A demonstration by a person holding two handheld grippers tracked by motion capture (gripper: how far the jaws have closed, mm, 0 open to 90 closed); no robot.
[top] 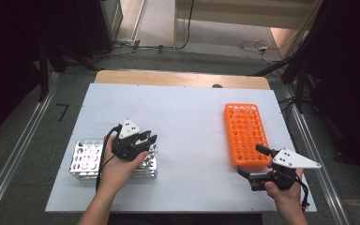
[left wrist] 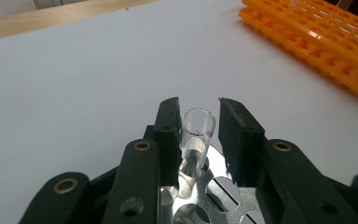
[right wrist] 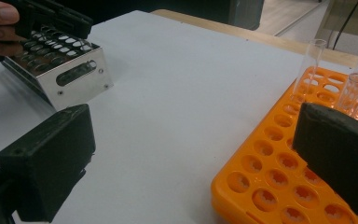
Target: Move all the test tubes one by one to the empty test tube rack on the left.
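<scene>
A clear tube (left wrist: 198, 135) stands upright in a hole at the right end of the metal rack (top: 86, 159). My left gripper (left wrist: 200, 106) straddles the tube: one jaw touches its side and the other stands a thin gap away, so it is open. From above, the left gripper (top: 149, 138) hovers over that end of the rack. My right gripper (top: 251, 160) is wide open and holds nothing at the near corner of the orange rack (top: 245, 133). Three clear tubes (right wrist: 310, 65) stand at the orange rack's far end.
A white board (top: 187, 117) covers the wooden table and carries both racks, with a wide bare strip between them. In the right gripper view, the metal rack (right wrist: 60, 70) sits far left under the other hand. Cables lie on the floor beyond the table.
</scene>
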